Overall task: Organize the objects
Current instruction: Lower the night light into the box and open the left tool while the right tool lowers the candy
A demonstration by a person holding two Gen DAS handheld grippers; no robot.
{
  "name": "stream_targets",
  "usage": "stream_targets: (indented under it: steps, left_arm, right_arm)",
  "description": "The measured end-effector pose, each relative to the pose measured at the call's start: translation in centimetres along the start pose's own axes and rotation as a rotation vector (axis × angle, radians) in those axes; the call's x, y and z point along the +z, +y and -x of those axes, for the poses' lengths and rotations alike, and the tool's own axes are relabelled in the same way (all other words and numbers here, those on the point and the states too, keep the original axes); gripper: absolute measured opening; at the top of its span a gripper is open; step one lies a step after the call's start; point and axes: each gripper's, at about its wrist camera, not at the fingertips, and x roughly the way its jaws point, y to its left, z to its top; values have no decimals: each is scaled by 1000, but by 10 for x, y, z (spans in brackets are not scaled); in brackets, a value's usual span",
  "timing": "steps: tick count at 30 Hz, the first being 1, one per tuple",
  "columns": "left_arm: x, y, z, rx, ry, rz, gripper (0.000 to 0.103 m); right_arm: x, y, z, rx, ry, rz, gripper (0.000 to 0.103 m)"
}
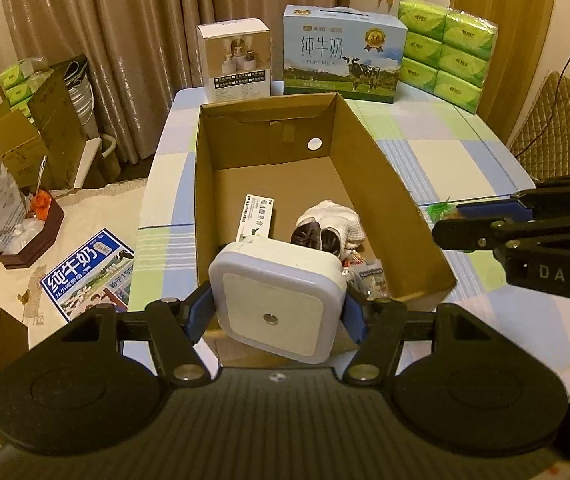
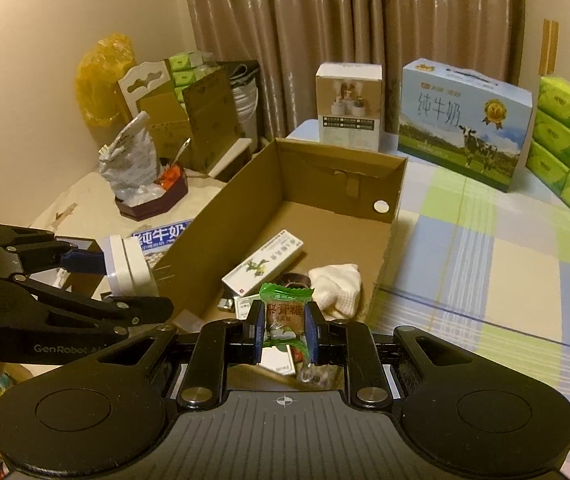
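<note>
An open cardboard box (image 1: pixel 369 152) stands on the checked table; in the right wrist view it (image 2: pixel 205 236) is ahead. Inside lie a long white packet (image 1: pixel 256 218), a white sock bundle (image 1: pixel 331 224) and small wrappers (image 1: pixel 367 276). My left gripper (image 1: pixel 277 312) is shut on a white square night light (image 1: pixel 277 300), held over the box's near end. In the right wrist view the night light (image 2: pixel 127 266) hangs at the box's left wall. My right gripper (image 2: pixel 285 330) is shut on a green-topped candy packet (image 2: pixel 285 308) above the box's near end.
A white product box (image 1: pixel 237 60), a blue milk carton case (image 1: pixel 341 54) and green tissue packs (image 1: pixel 447 50) stand along the table's far edge. Left of the table are cardboard boxes (image 1: pixel 45 120), a brown tray (image 1: pixel 33 236) and a blue leaflet (image 1: pixel 89 272).
</note>
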Motion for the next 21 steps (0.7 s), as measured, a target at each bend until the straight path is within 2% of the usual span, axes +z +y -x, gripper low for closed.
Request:
stream_targets:
  steps: [14,21]
  left_arm:
    - [57,15,-40,-34,46,-58,60]
    - [73,23,-69,-36,85,-59,61]
  right_arm:
    - [50,-26,-38,-12,23,-30,18]
    - [68,-40,-62,-23,44,-48,18]
